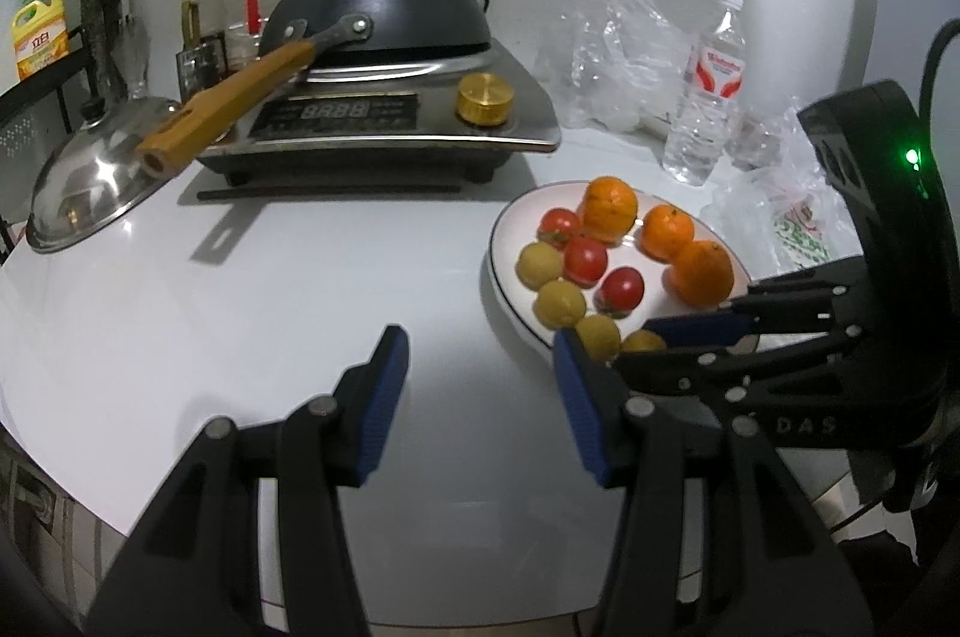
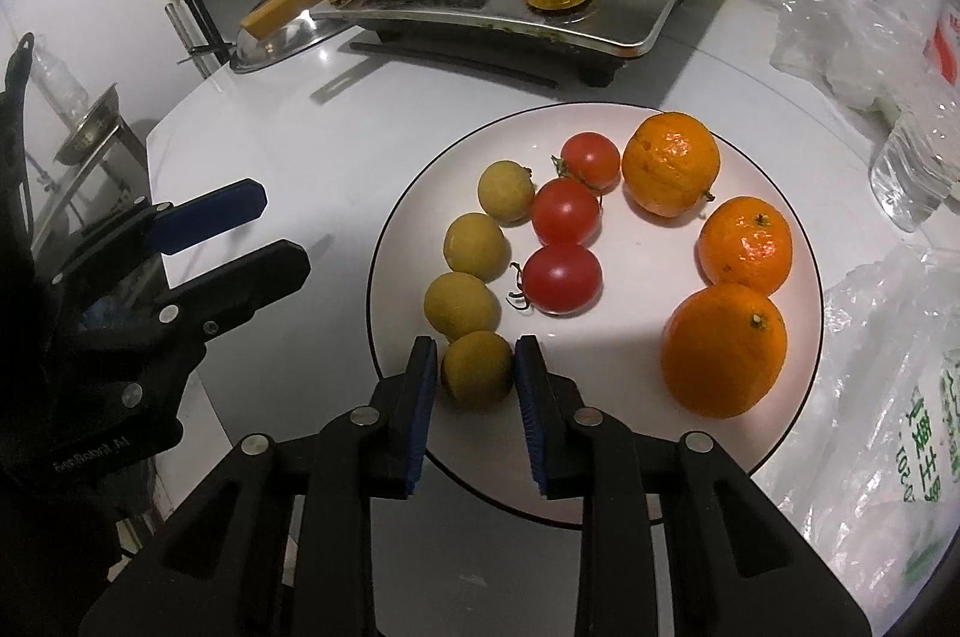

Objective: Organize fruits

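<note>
A white plate [image 2: 630, 469] holds three oranges [image 2: 723, 352], three red tomatoes [image 2: 563, 278] and several small yellow-brown fruits [image 2: 462, 307] in rows. My right gripper [image 2: 474, 385] is over the plate's near edge. Its jaws sit on either side of the nearest yellow-brown fruit [image 2: 477, 370] with small gaps showing, so it is open. My left gripper [image 1: 480, 397] is open and empty above the bare white table, just left of the plate [image 1: 510, 241]. The right gripper [image 1: 708, 331] shows there over the plate's near rim.
An induction cooker [image 1: 384, 120] with a black wok [image 1: 384, 18] and wooden handle stands at the back. A steel lid [image 1: 90, 181] lies left. A water bottle [image 1: 708, 90] and plastic bags [image 2: 888, 397] are right of the plate. Bottles [image 1: 204, 18] stand by the wall.
</note>
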A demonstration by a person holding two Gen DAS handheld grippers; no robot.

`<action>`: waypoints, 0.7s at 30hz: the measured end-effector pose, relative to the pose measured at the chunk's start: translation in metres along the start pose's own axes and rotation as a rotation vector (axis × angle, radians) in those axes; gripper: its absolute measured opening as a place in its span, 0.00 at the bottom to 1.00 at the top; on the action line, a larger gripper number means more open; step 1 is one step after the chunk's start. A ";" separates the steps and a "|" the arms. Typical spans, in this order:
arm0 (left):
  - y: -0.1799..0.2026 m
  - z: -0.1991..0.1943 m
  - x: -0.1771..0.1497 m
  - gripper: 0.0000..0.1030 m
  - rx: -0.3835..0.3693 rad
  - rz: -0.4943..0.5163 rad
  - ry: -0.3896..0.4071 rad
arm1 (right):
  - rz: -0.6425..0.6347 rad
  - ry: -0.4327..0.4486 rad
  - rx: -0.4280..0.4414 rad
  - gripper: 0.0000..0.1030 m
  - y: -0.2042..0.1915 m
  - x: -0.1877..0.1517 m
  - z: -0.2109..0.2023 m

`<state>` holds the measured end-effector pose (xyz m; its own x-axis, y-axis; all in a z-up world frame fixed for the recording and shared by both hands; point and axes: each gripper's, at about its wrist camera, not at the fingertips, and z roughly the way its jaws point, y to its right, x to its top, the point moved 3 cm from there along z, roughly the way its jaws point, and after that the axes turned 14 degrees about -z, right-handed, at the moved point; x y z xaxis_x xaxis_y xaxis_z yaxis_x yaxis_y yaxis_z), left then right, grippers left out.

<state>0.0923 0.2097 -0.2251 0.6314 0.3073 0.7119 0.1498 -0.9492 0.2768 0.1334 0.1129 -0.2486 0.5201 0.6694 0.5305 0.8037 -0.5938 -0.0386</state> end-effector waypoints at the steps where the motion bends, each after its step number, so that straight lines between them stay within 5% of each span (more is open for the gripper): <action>1: 0.000 0.000 0.000 0.50 0.000 -0.001 0.001 | -0.001 0.002 -0.005 0.34 0.000 0.000 -0.002; 21: 0.067 -0.044 0.008 0.51 -0.025 0.039 0.077 | 0.005 0.155 -0.170 0.37 0.024 -0.027 -0.117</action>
<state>0.0741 0.1519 -0.1727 0.5762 0.2756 0.7694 0.1071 -0.9588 0.2632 0.1047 0.0287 -0.1652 0.4625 0.5973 0.6553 0.7340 -0.6724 0.0948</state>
